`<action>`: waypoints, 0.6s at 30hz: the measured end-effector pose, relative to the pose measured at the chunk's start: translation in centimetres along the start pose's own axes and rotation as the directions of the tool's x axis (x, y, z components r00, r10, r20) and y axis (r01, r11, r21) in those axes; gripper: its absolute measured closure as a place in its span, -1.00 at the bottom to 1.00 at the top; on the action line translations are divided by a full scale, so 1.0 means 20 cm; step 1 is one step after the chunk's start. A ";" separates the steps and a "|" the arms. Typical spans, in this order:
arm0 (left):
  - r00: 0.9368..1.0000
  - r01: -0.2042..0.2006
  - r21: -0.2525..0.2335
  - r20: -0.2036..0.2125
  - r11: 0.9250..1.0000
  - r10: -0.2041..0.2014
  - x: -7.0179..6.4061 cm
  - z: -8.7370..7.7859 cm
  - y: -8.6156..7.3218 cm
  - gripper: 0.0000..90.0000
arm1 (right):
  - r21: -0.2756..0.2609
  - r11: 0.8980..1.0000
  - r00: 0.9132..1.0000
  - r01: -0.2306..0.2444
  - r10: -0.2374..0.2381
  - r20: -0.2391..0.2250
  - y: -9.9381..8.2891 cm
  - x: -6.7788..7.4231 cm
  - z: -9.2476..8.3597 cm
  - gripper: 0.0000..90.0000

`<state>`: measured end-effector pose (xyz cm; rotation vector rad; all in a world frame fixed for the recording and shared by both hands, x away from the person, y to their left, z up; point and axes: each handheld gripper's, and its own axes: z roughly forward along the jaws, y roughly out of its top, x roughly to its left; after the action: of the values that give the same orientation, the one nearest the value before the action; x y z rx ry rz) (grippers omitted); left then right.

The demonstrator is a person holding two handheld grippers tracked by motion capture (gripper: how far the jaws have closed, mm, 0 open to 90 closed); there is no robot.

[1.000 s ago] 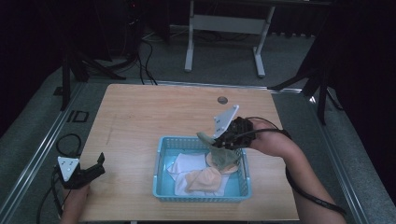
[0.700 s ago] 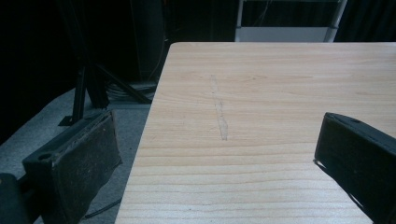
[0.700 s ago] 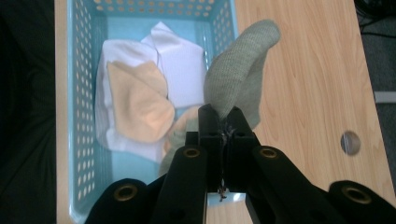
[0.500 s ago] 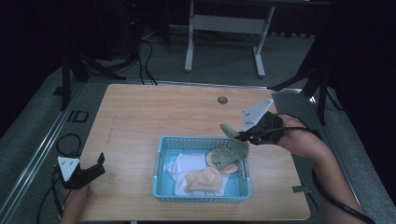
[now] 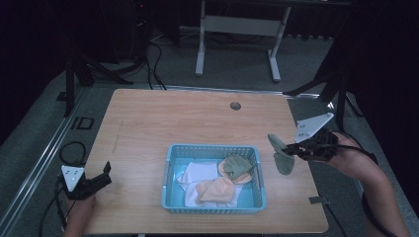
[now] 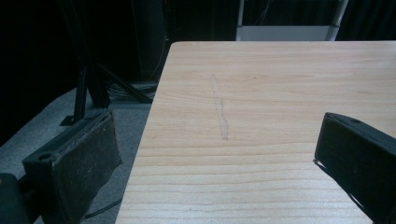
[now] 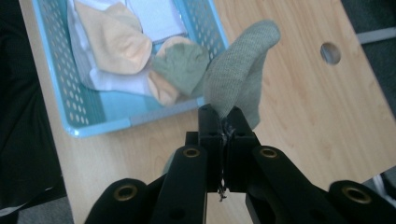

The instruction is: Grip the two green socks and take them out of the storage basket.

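right gripper (image 7: pixel 223 122) clamped tight on a grey-green sock (image 7: pixel 240 70), held up off the table (image 5: pixel 197 118), sock hanging from the jaw tips just past them. a little beyond the sock, a blue basket (image 5: pixel 172 163) holding a second grey-green sock (image 5: pixel 238 166), peach socks (image 5: pixel 217 190) and white cloth (image 5: pixel 200 174). far across the table from that, left gripper (image 5: pixel 104 174) at the near corner, jaws spread wide, nothing between them, only bare wood ahead.
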<state>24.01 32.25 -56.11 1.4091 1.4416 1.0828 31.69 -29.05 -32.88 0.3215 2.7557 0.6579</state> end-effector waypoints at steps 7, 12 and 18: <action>1.000 0.000 -0.001 0.001 1.000 0.000 0.00 0.00 0.00 -0.99 | -0.018 0.997 0.997 -0.073 0.072 -0.025 -0.19 0.02 0.10 0.95; 1.000 -0.001 -0.002 0.001 1.000 0.001 0.00 0.00 0.00 -0.99 | -0.005 0.994 0.993 -0.109 0.108 -0.047 -0.32 0.07 0.26 0.95; 1.000 -0.002 -0.002 0.002 1.000 0.002 0.00 0.00 0.00 -0.99 | 0.023 0.983 0.980 -0.184 0.185 -0.075 -0.51 0.12 0.46 0.95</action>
<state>23.98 32.23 -56.12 1.4098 1.4371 1.0835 31.04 -33.52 -46.08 0.5723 2.8285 0.7070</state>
